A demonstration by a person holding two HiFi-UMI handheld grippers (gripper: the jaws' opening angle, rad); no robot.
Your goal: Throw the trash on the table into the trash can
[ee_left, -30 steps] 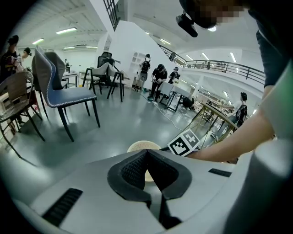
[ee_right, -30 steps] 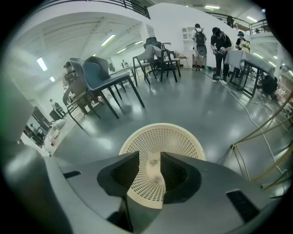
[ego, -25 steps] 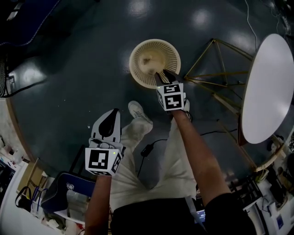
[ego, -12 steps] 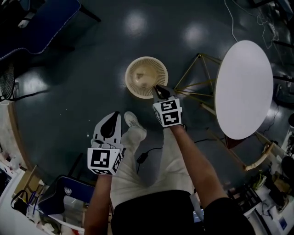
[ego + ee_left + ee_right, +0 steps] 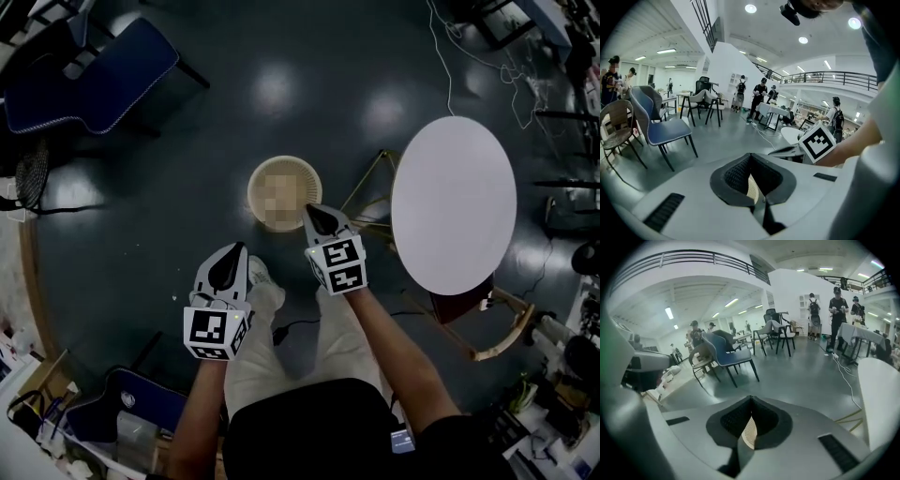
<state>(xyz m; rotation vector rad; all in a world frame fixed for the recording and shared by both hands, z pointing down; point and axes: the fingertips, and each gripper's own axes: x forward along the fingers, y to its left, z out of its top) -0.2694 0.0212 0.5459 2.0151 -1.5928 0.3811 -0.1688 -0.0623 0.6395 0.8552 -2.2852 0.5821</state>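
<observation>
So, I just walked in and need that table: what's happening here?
A person stands by the trash can on the floor, holding a gripper in each hand. The left gripper is shut and empty; the right gripper has just closed its jaws on nothing. The round white table beside them looks bare.

trash can (image 5: 284, 161) inside blurred; rim partly behind right gripper (image 5: 313, 212)

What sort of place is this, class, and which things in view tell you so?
Probably a large open-plan workspace or lab hall. A railed mezzanine overlooks a glossy grey floor. A blue chair and a cloth-covered table stand about, and several people are on their feet nearby.
</observation>
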